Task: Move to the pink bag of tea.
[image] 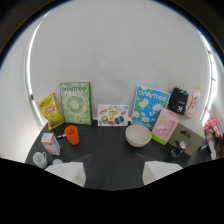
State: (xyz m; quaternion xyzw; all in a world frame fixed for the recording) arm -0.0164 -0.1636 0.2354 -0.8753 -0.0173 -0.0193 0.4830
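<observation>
The pink bag of tea (165,125) leans at the back right of the dark table (110,152), just right of a white bowl (138,135) and in front of a blue "onlytree" box (149,106). My gripper (114,173) is open over the table's near side. Its two white fingers (70,172) stand wide apart with nothing between them. The pink bag lies well beyond them and off to the right.
A green "onlytree" box (76,102), a yellow snack bag (50,110), an orange cup (72,134), a small carton (51,144) and a white cup (40,159) stand on the left. A picture card (112,115), black pouch (178,100), pink bottle (194,101) and brown box (185,137) stand further back and right.
</observation>
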